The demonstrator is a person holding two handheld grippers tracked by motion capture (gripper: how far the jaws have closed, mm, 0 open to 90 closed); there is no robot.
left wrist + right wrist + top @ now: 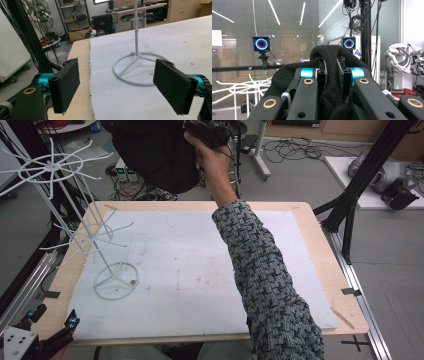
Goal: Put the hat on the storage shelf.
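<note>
R gripper [207,131] is clamped on the black knit fabric hat [152,155], held high past the table's far edge, not yet hung on the white wire rack [92,237]; L gripper [120,85] idles w/ jaws wide, empty.

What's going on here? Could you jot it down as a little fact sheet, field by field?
Setting: table covered by a white sheet
Held item: black cloth, lifted high above the table's far edge
Right gripper: shut on the cloth
Left gripper: open, nothing between its jaws, at the near left corner
Nearby: white wire rack on the sheet's left side, nothing hanging on it
</note>
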